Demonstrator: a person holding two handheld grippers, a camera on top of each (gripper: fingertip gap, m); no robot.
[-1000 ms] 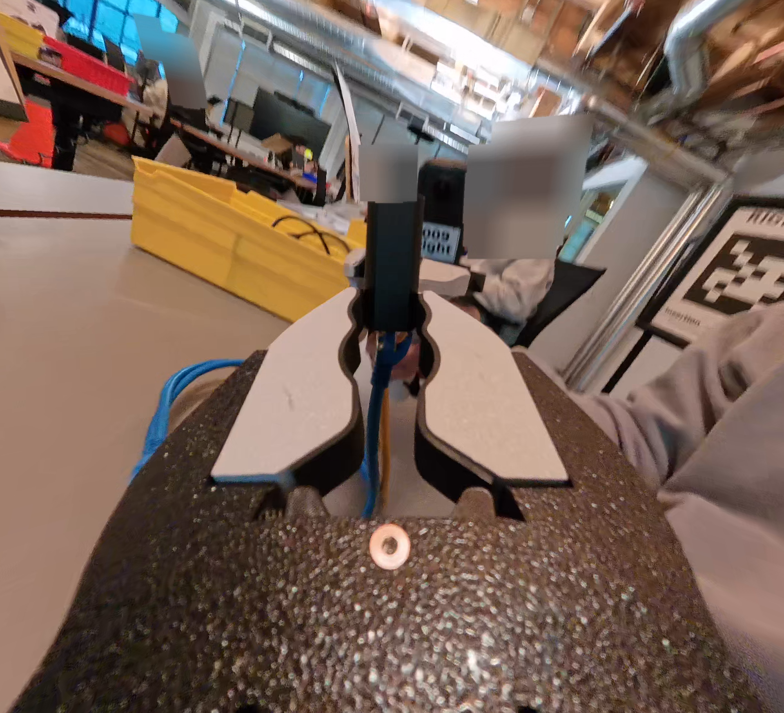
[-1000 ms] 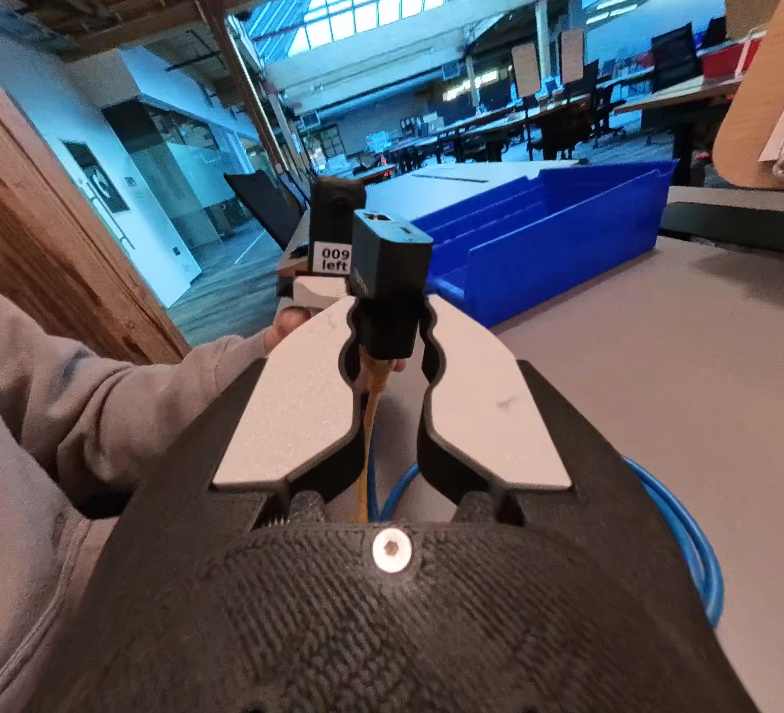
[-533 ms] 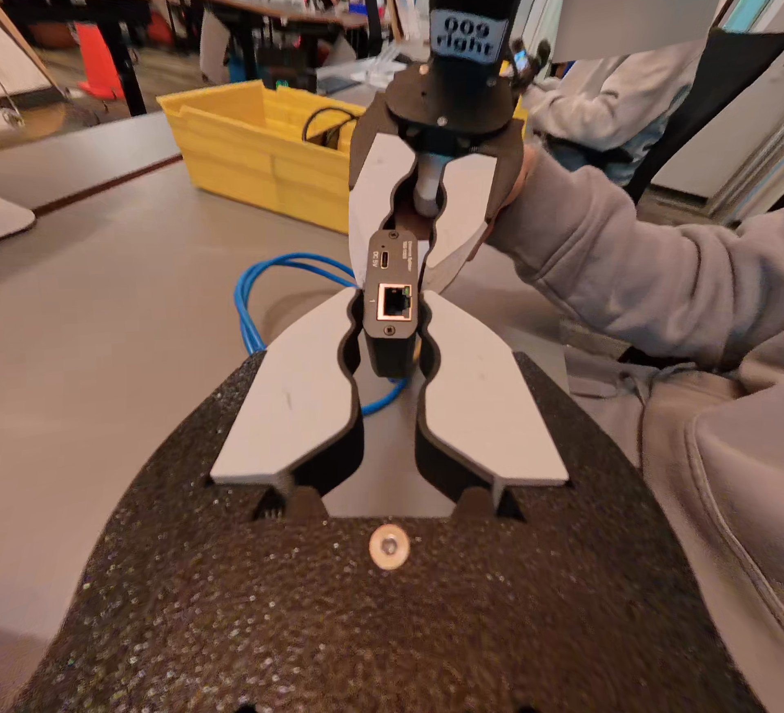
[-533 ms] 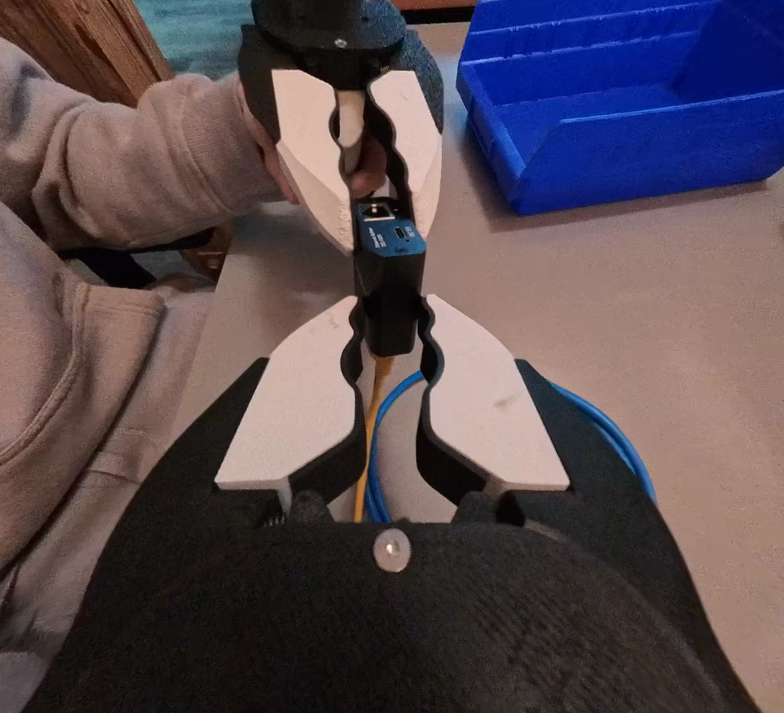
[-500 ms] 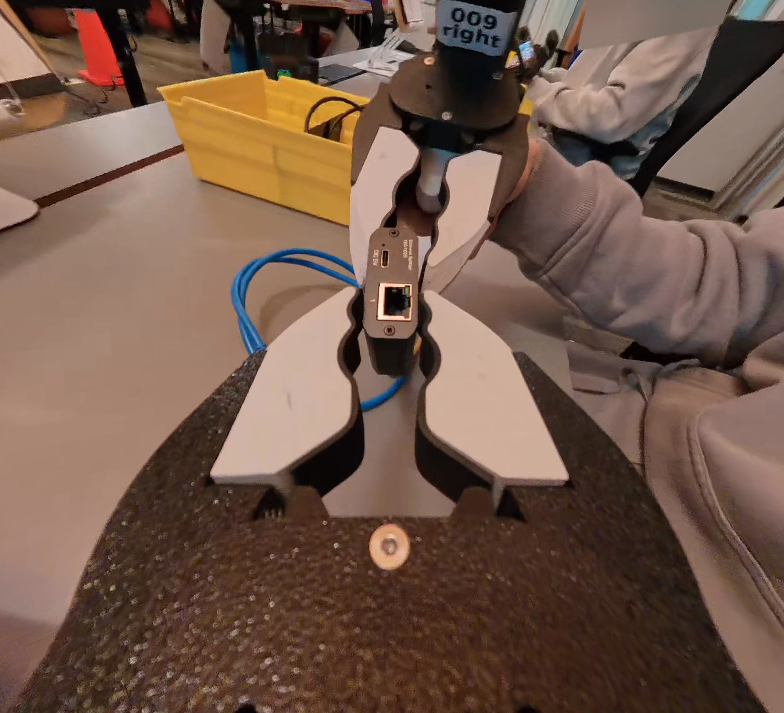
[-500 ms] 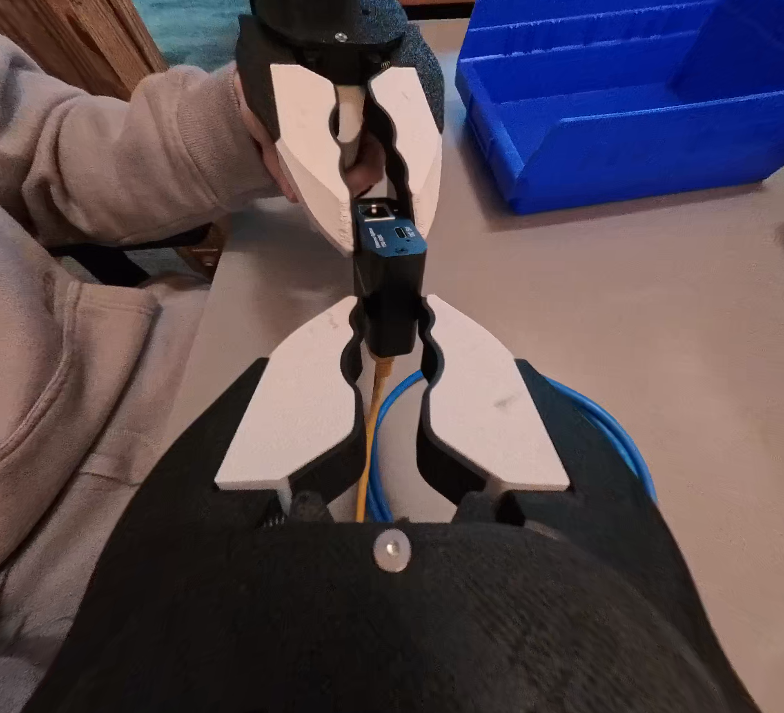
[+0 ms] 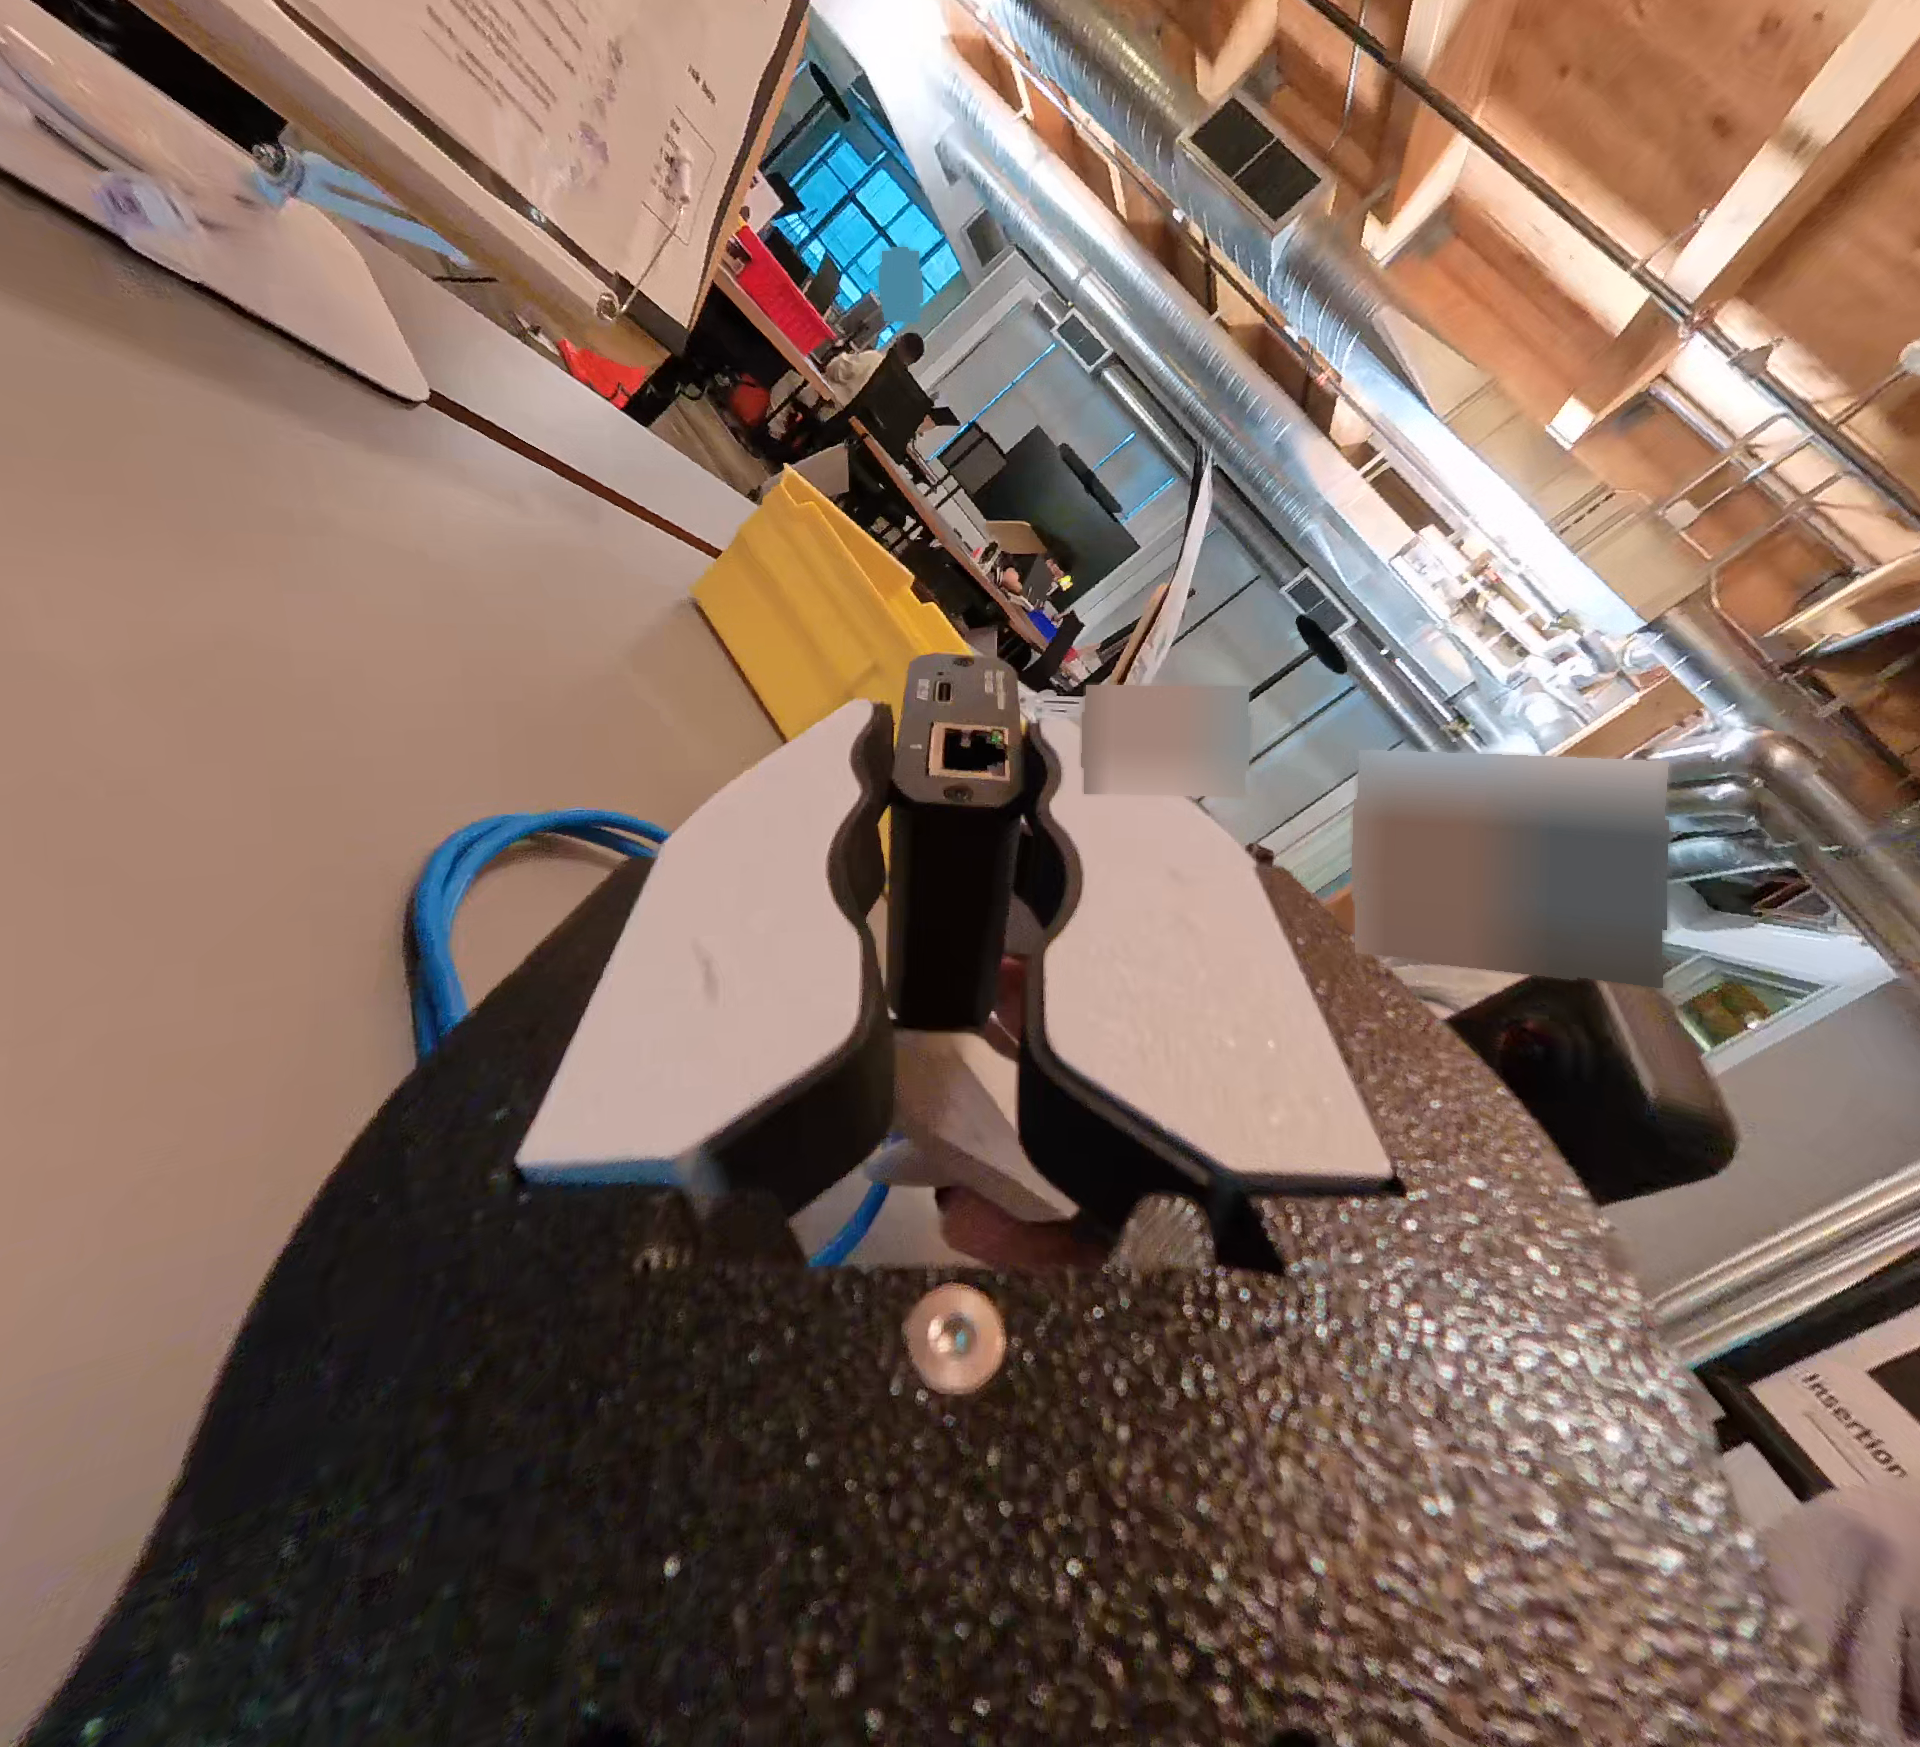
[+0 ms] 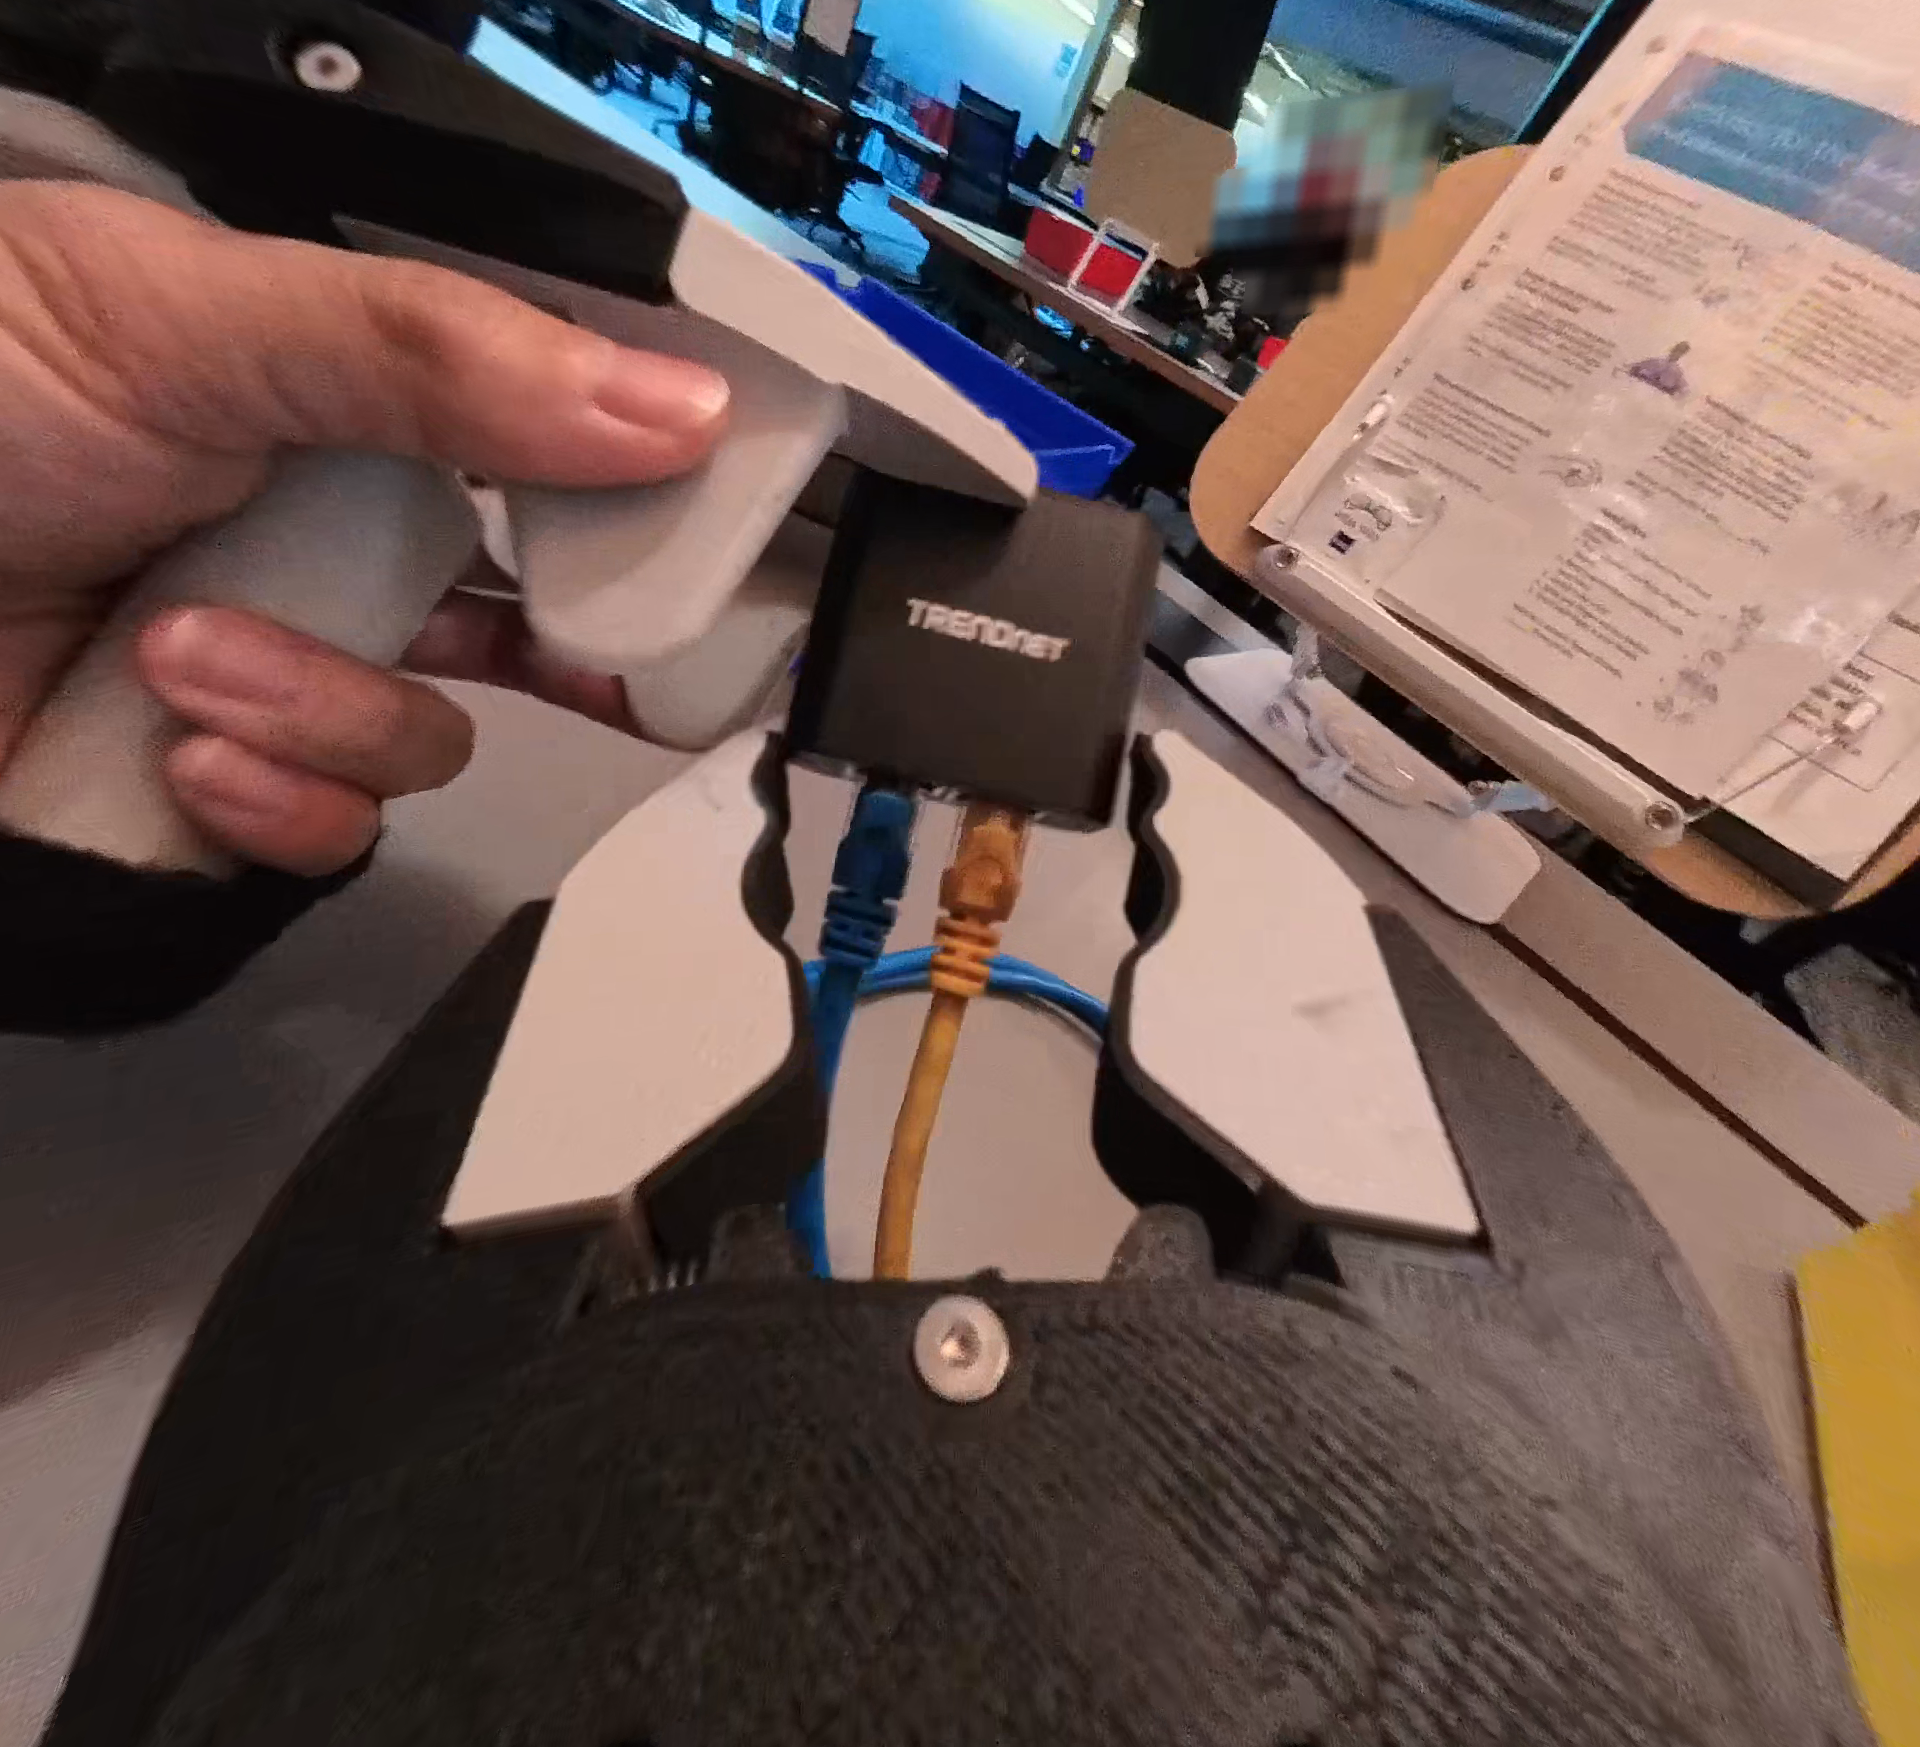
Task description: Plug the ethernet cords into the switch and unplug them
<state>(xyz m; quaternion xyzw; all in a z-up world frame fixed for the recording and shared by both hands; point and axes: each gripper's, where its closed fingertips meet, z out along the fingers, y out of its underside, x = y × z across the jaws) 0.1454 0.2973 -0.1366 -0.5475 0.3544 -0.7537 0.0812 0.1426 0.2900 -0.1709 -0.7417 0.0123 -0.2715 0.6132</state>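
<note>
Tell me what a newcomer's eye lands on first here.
The black switch, mid-frame in the right wrist view, held by the left gripper; a blue cord and a yellow cord are plugged into its near edge. The right gripper sits open just below it. A hand fills the left side.

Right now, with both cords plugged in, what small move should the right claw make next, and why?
Probably shift onto the yellow plug and close: the right claw is open around both seated plugs, while the left claw clamps the switch.
</note>
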